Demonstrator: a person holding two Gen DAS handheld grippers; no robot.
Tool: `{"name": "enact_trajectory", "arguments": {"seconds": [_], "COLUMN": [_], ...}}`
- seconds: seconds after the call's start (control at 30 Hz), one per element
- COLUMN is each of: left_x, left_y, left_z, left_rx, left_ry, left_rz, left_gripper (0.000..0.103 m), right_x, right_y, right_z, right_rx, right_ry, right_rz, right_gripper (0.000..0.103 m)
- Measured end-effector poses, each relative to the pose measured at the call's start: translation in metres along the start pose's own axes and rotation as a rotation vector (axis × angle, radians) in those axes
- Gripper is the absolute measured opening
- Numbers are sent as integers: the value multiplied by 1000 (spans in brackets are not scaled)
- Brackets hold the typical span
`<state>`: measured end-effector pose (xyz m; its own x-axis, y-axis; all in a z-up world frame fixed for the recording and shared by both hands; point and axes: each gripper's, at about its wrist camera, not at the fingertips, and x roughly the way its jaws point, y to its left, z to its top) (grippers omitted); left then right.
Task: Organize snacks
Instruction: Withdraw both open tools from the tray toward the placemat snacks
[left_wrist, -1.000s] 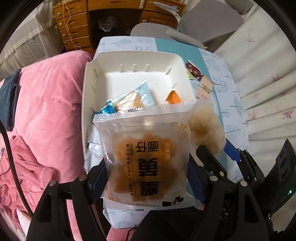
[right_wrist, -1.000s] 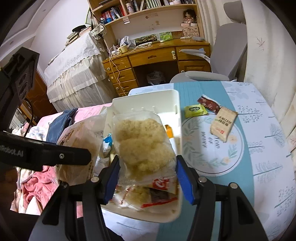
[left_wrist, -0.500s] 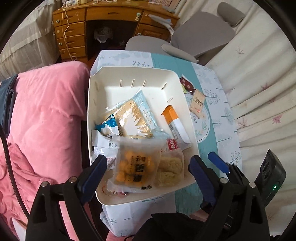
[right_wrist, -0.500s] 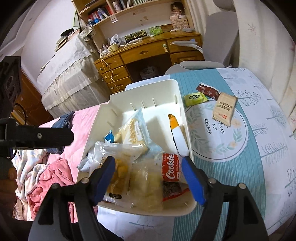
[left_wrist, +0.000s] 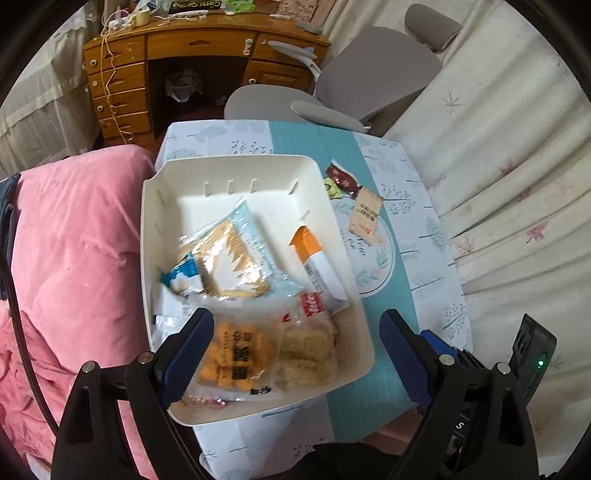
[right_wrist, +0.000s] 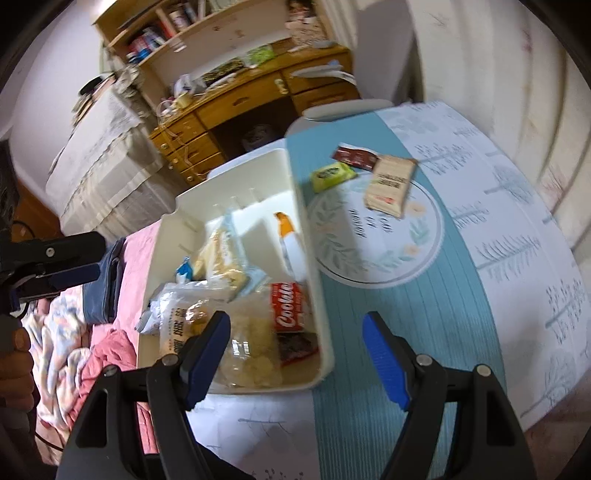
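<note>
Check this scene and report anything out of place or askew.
Three snacks lie outside the white bin, on the tablecloth: a green packet, a dark red wrapper and a tan packet.

One white bin (left_wrist: 332, 229) held at least seven snack packets, among them one orange-ended bar (left_wrist: 314, 258), while three packets lay on the tablecloth (right_wrist: 480, 295): one green (right_wrist: 331, 175), one dark red (right_wrist: 352, 155), one tan (right_wrist: 390, 184).

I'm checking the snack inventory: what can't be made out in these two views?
- Left wrist: left gripper's finger covers part of the clear orange-puff packet.
- Left wrist: brown rectangular packet's print is too small.
- Right wrist: motion blur smears the green packet.
</note>
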<state>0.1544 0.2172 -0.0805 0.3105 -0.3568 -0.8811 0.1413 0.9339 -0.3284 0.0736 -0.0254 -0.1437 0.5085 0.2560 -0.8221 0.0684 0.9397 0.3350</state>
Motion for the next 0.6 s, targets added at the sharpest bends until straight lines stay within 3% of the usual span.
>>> {"name": "enact_trajectory", "arguments": {"seconds": [0.43,0.6], "left_x": [22,40], "left_y": [-47,-65], "left_z": [47,78], "left_rx": [-45,-83], "left_ry": [24,39], "left_rz": [37,43], "left_gripper": [90,90], "right_x": [8,22], "right_y": [-68,-86], "right_z": [44,67], "right_rx": [286,326], "right_ry": [71,97], "right_rz": [9,-12], "right_gripper": [74,74]}}
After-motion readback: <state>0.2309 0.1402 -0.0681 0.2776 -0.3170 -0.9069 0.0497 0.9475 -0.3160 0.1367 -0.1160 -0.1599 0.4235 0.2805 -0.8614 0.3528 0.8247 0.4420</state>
